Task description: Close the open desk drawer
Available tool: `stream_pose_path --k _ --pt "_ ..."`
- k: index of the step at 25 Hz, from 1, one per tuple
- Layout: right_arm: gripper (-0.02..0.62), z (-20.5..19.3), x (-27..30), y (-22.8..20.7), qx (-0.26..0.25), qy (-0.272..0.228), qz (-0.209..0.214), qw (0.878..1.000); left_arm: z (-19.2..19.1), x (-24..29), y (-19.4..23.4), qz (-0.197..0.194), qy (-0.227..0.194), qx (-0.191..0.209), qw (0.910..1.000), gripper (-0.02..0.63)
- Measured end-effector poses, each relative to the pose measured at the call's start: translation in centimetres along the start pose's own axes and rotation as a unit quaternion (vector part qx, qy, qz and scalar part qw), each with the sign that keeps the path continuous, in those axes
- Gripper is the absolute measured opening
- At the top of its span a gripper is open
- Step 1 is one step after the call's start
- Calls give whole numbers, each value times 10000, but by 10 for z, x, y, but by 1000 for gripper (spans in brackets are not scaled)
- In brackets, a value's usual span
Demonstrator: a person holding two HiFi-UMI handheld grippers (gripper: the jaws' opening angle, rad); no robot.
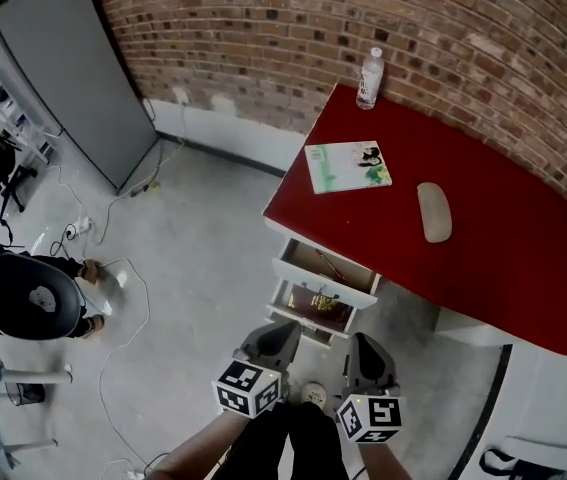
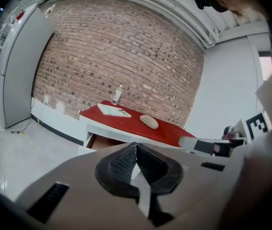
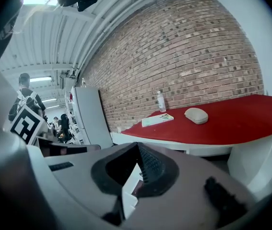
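Both tongs are clenched and empty: your left gripper (image 1: 271, 340) and right gripper (image 1: 368, 353) sit side by side, just short of two drawers open under the near edge of the red-topped white desk (image 1: 483, 268), at its left end. The lower white drawer with dark contents (image 1: 313, 310) sticks out furthest, with the upper white drawer (image 1: 325, 268) behind it. Their fronts run crosswise to your jaws, dead ahead, and the left tip looks nearer, so the push goes straight forward.

I hold my left gripper (image 1: 279, 330) and right gripper (image 1: 361, 340) side by side, pointing forward and slightly down. Both have their jaws closed, with nothing between them.
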State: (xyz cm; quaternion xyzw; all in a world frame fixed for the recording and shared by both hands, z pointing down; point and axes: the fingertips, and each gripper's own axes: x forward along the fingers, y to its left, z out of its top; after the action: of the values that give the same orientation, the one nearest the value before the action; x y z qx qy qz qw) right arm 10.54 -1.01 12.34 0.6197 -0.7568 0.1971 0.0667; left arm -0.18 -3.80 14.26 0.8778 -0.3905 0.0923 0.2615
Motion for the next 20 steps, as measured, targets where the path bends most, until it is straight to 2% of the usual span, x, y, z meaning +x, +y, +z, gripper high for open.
stream_pose_path --k 5,11,16,20 --pt "6 -23 23 0 130 -23 -58 9999 -16 18 16 -33 -36 -64 10000 6" --pt "6 -53 49 -10 587 -83 -285 9978 -43 36 42 21 -4 -265 9996 6" --pt "6 -81 68 -24 454 -74 -506 9977 -66 56 60 56 61 -289 9995 6" --pt "6 -107 81 -38 679 -3 -649 9956 -84 71 74 108 78 -383 9992 6"
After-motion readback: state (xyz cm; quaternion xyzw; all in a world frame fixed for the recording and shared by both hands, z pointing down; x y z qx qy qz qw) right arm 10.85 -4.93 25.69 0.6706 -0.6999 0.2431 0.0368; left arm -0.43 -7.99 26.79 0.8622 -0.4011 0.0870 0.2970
